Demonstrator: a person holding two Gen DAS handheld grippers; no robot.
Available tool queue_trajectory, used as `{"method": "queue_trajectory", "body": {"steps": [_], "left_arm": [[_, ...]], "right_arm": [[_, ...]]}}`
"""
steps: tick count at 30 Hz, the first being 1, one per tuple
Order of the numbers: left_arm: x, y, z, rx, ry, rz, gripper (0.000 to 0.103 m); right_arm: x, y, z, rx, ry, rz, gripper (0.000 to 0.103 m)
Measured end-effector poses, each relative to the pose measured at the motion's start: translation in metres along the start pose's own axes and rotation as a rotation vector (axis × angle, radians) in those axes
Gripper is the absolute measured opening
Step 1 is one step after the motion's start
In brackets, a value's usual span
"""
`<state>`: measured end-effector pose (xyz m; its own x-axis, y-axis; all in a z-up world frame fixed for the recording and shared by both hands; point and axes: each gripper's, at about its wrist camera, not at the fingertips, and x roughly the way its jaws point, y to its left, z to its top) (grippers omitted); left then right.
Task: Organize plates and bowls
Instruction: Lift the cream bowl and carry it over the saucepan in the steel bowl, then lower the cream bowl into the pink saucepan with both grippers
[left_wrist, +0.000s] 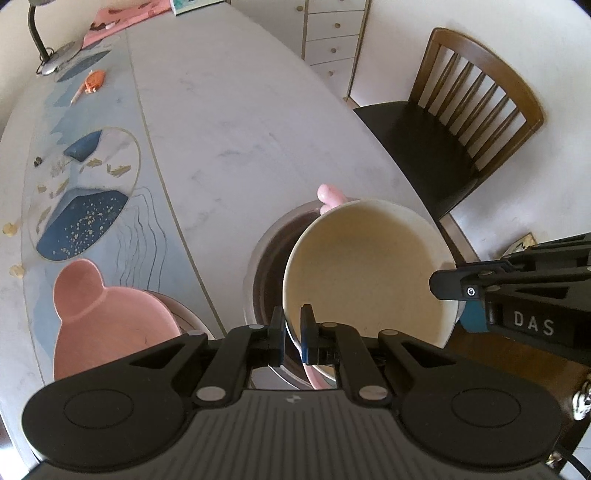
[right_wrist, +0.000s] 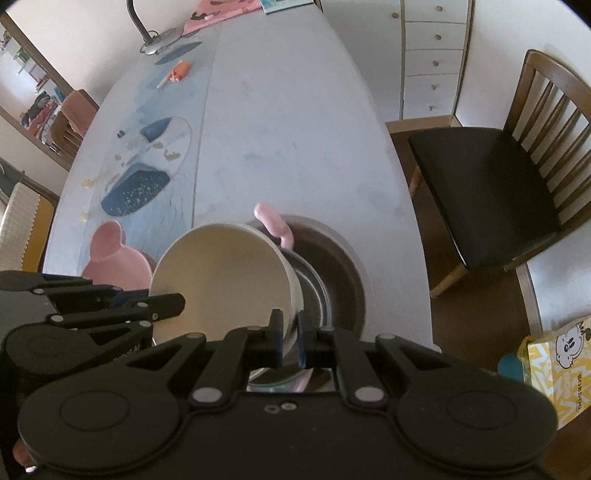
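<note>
You have both hand-held grippers clamped on the cream bowl (left_wrist: 365, 266): the left hand-held gripper (left_wrist: 293, 325) on its near rim, the right hand-held gripper (right_wrist: 289, 332) opposite, so it hangs steady, tilted over the steel bowl (right_wrist: 332, 266) on the table (left_wrist: 229, 122).

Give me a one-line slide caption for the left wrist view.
Both grippers pinch opposite rims of a cream bowl, tilted above a steel bowl on the table.
</note>
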<state>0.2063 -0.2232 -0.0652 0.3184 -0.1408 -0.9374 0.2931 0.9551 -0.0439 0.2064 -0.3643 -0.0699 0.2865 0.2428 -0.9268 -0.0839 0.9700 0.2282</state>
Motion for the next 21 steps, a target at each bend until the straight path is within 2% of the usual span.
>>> {"method": "queue_trajectory", "body": {"steps": [21], "left_arm": [[0.024,-0.008,-0.01,0.003,0.016,0.024,0.007]], "right_arm": [[0.02,-0.004,-0.009,-0.017,0.019,-0.025,0.007]]}}
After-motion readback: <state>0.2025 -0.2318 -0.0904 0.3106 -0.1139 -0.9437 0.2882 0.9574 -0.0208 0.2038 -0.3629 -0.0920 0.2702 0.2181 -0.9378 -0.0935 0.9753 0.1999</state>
